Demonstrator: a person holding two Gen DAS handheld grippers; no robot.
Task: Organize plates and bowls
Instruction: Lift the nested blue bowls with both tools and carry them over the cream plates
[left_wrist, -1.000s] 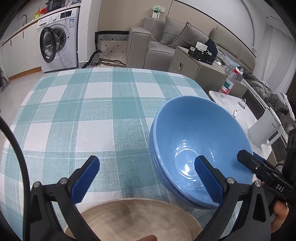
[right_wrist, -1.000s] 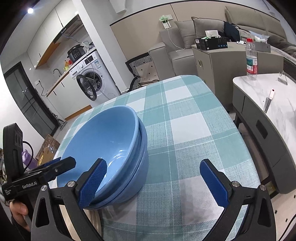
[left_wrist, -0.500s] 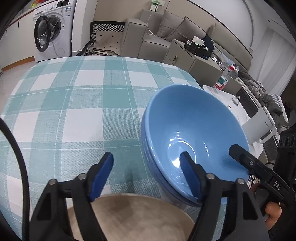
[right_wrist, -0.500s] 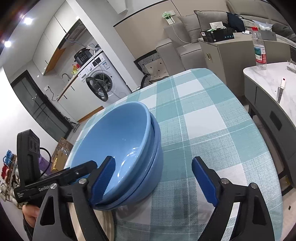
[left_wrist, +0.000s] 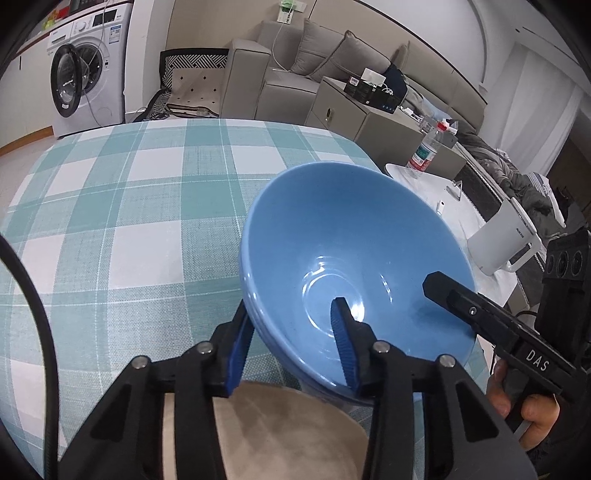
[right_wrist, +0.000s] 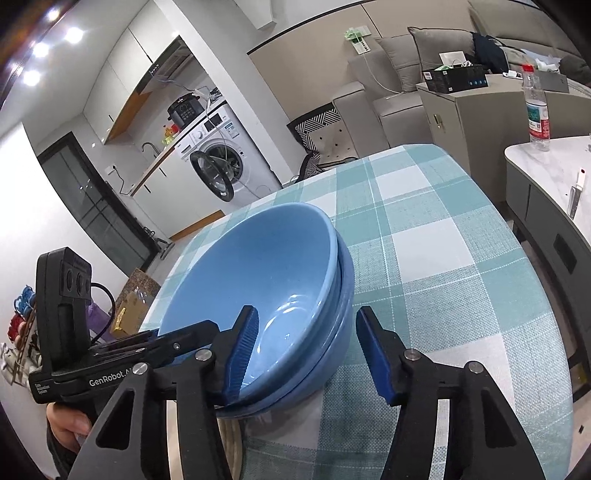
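1. While we look along our left gripper, its jaws, which have just been closing, straddle the near-left wall of the blue bowls, one finger inside, one outside; whether the pads press yet we cannot tell.
2. Our right gripper, also just closing, brackets the opposite wall, its outer pad still apart from it.
3. We see the bowls nested, mouths up, near the table's front edge, beside a beige plate.
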